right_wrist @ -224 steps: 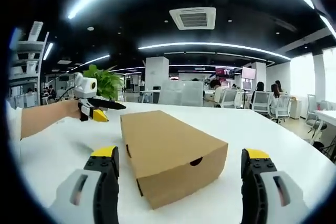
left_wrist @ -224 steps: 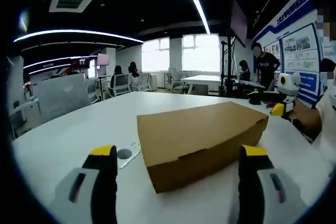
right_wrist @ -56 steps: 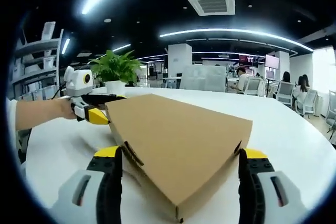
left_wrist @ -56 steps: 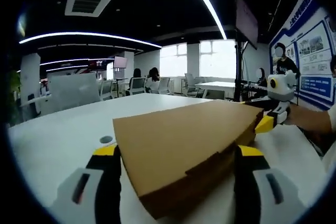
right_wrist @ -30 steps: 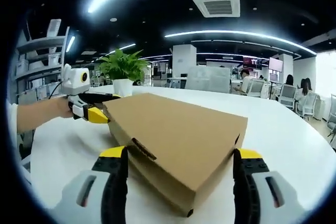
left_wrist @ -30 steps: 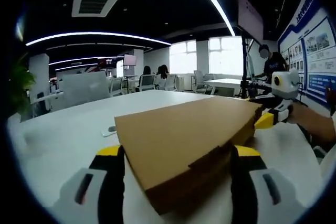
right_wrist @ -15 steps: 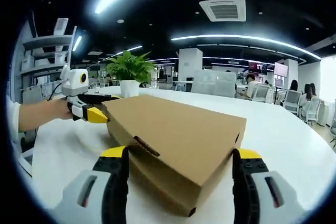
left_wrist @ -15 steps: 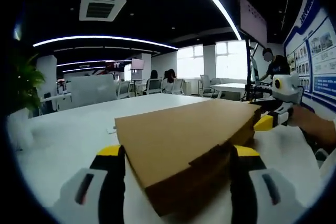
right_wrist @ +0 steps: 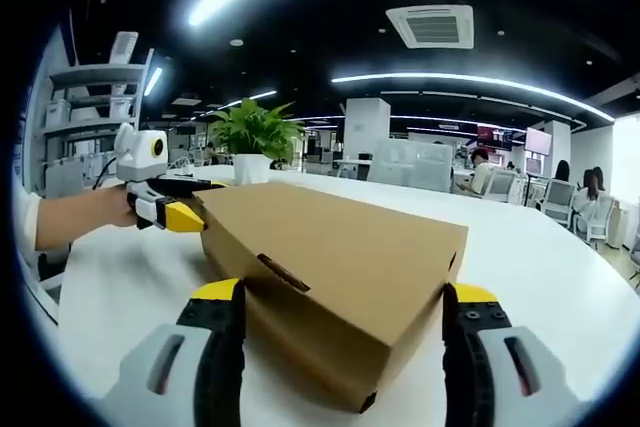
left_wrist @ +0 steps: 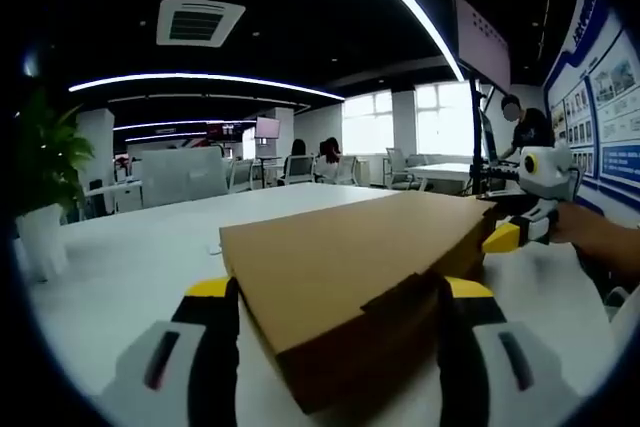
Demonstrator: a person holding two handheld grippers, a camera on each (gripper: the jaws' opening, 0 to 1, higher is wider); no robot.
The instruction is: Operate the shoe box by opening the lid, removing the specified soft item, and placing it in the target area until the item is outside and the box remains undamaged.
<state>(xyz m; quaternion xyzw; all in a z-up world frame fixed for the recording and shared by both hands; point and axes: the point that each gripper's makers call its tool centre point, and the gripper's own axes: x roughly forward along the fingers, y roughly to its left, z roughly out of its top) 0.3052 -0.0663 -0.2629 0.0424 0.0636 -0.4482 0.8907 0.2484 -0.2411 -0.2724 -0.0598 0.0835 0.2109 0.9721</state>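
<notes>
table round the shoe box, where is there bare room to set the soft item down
Bare white table lies beyond the shoe box on its far right in the right gripper view, and between the box and the potted plant in the left gripper view. It is crowded at both box ends, where each hand-held gripper straddles it.

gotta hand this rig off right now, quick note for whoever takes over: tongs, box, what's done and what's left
Left tongs: open, jaws straddling one end of the shoe box, touching or nearly touching its sides.
Right tongs: open, jaws straddling the opposite end of the box in the same way.
Box: cardboard, closed, lying flat on the white table.
Done: both tongs are positioned at the box ends.
Left: open the lid, take out the soft item (not visible, presumably inside), place it in the target area, without crushing the box.
</notes>
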